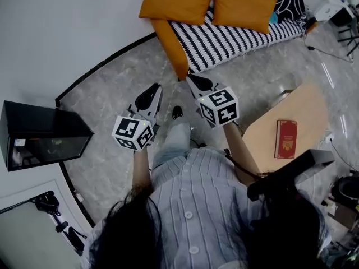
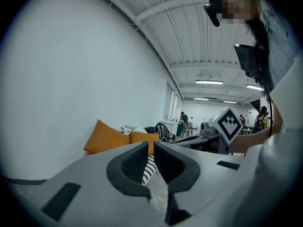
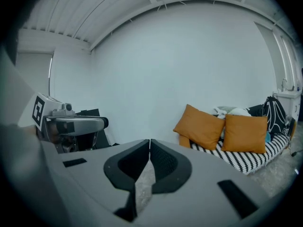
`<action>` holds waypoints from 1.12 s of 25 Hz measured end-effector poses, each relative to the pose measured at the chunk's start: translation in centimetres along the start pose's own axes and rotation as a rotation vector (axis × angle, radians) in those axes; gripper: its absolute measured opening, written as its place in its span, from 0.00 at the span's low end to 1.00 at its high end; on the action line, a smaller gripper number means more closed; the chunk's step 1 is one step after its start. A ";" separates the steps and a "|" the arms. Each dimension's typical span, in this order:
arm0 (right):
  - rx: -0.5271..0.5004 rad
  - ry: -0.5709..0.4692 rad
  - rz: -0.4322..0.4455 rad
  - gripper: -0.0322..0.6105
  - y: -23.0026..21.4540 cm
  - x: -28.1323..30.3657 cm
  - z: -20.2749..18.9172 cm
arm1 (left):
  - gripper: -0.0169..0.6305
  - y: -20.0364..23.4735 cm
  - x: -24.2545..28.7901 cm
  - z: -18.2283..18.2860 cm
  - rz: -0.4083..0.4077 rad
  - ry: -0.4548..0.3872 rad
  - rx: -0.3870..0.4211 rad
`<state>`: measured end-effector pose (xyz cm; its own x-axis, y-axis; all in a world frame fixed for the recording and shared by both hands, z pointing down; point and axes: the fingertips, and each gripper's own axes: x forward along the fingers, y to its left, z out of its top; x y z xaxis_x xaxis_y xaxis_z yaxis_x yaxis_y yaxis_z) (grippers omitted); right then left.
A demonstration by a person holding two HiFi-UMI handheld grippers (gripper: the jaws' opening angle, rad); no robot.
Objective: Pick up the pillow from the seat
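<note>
two orange pillows (image 1: 176, 1) sit side by side on the striped seat (image 1: 241, 35) against the wall (image 1: 67, 21); left tool (image 1: 153, 89) and right tool (image 1: 192, 80), jaws together and empty, hang over the floor (image 1: 106, 83), well apart from them

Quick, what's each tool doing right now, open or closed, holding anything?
Left tool: closed, holding nothing.
Right tool: closed, holding nothing.

My head camera looks steeply down past the left tongs (image 1: 155, 88) and right tongs (image 1: 192, 79). Their own cameras sit low, facing almost level; all three share the far-off striped seat (image 1: 241, 35) and orange pillows (image 1: 176, 1).
</note>
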<state>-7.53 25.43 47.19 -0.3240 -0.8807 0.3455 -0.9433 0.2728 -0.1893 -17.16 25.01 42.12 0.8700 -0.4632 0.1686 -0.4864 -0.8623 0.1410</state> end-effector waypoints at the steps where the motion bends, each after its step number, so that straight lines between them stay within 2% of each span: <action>1: -0.001 0.005 -0.004 0.08 -0.7 1.2 0.5 | 0.06 1.3 1.1 0.3 -0.004 0.002 0.000; 9: 0.032 0.011 -0.041 0.08 -5.3 10.7 5.5 | 0.06 10.9 9.0 4.0 -0.067 0.023 0.019; 19: 0.050 0.011 -0.108 0.08 -8.9 19.5 9.8 | 0.06 20.7 15.1 6.9 -0.126 0.014 0.019; 23: 0.060 0.025 -0.138 0.08 -9.9 21.3 10.2 | 0.06 23.2 16.7 7.3 -0.146 0.006 -0.002; 28: 0.063 0.039 -0.160 0.08 -11.3 21.9 10.7 | 0.06 23.9 18.4 7.0 -0.173 0.005 -0.033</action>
<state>-3.22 -1.08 47.04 -0.1741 -0.8950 0.4106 -0.9769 0.1045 -0.1864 -12.22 -5.51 41.78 0.9408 -0.3070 0.1440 -0.3315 -0.9218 0.2008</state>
